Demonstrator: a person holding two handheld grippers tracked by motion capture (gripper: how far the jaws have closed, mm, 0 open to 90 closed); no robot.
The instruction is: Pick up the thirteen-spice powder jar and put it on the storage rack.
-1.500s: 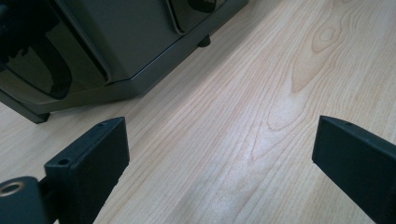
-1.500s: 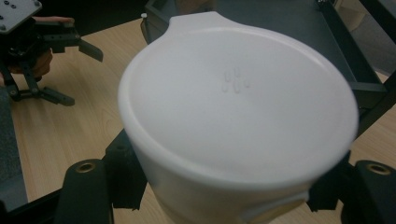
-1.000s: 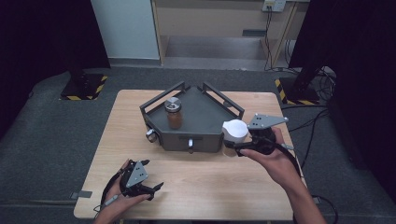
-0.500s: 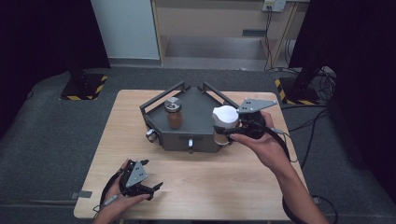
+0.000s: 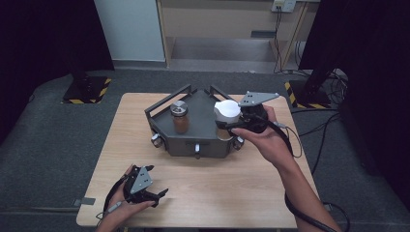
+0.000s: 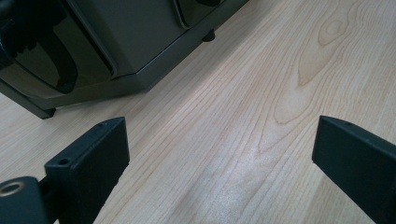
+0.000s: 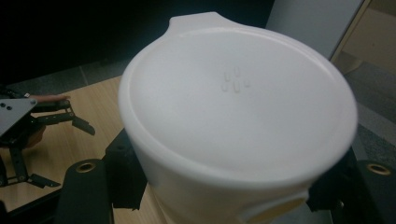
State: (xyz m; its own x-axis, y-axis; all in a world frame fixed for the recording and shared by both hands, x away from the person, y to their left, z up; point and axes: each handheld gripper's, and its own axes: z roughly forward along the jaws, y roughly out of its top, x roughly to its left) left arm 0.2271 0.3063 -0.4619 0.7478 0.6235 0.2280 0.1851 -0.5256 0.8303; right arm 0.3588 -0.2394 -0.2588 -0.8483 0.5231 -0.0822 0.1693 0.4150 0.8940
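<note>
A white-lidded jar [image 5: 226,115] sits just right of the middle of the high view, clamped in the right gripper [image 5: 235,124], over the right-hand part of the dark grey tray [image 5: 202,112]. In the right gripper view the jar's white lid [image 7: 236,98] takes up the centre of the frame, with the two black jaws pressed against the jar's sides at lower left and lower right. The right hand [image 5: 265,137] comes in from the lower right of the high view. A second jar [image 5: 180,116], brown with a silver lid, stands upright on the tray's left part, well apart from the held one. The tray rests in the upper middle of the wooden table [image 5: 241,188]. At the lower left of the high view the left gripper [image 5: 157,197] lies low over the table; in the left gripper view its jaws stand wide apart with nothing but bare wood between them, and the tray's side fills the upper left.
</note>
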